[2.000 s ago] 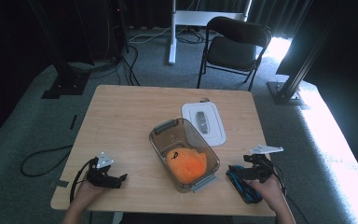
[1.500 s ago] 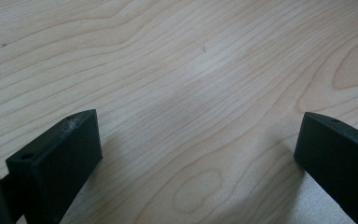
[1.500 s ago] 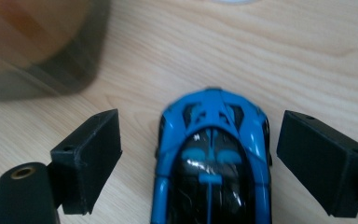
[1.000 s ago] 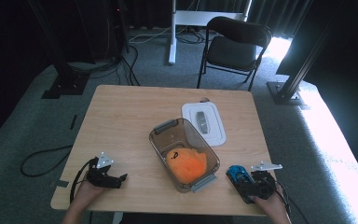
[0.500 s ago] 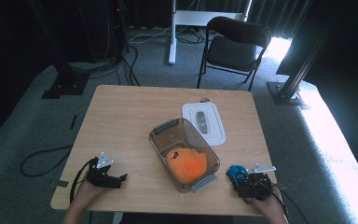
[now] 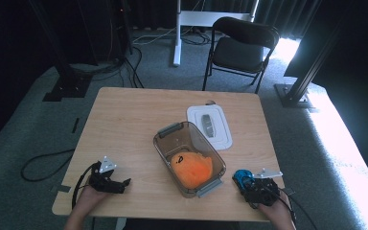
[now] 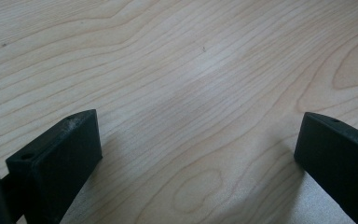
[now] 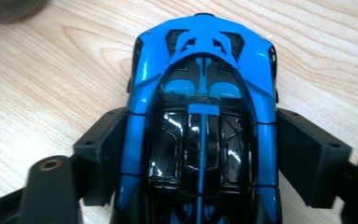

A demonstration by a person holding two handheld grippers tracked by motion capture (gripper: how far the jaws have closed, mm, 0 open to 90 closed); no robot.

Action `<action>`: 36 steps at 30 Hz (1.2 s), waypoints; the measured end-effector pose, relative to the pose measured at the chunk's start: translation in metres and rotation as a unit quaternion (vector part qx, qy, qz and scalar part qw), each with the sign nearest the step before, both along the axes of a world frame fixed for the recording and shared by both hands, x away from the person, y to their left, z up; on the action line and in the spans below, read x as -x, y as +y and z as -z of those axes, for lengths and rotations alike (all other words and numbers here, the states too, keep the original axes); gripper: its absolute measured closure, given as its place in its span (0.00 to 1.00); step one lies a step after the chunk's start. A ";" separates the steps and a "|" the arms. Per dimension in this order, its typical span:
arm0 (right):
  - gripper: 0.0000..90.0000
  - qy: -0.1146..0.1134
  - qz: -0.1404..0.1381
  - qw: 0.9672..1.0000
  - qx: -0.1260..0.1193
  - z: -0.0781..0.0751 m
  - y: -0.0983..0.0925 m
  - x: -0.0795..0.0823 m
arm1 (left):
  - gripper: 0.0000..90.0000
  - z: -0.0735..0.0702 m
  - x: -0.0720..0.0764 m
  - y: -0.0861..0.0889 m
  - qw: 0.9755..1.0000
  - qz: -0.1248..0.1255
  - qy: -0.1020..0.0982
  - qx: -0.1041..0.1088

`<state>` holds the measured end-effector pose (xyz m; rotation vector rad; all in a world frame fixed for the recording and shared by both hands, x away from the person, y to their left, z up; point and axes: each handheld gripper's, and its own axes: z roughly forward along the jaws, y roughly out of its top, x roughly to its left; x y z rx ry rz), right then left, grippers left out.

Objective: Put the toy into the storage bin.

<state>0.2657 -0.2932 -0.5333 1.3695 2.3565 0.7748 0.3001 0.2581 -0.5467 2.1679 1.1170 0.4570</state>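
Observation:
A blue and black toy car (image 8: 203, 93) sits on the wooden table (image 6: 124, 124) near its front right corner (image 6: 243, 177). My right gripper (image 8: 203, 154) straddles the car's middle. Its jaws have just been closing, and both pads (image 8: 100, 154) now press on the car's sides. In the high view the right gripper (image 6: 247, 184) lies low on the table with a hand behind it. My left gripper (image 6: 123, 184) rests at the front left, its jaws wide apart (image 7: 198, 154) over bare wood with nothing between them.
A clear plastic box (image 6: 159, 143) stands mid-table with an orange plush toy (image 6: 191, 167) inside. Its white lid (image 6: 220, 139) lies just behind it to the right. A black folding chair (image 6: 242, 48) stands beyond the table's far edge.
The right gripper came down from a raised pose onto the table and settled around the blue car, which now points away from the hand. The left gripper stayed put.

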 end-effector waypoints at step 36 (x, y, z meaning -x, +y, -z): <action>0.28 0.004 0.025 0.999 -0.033 -0.029 -0.009 -0.019 | 0.01 0.000 0.000 0.000 1.000 0.000 0.000 0.000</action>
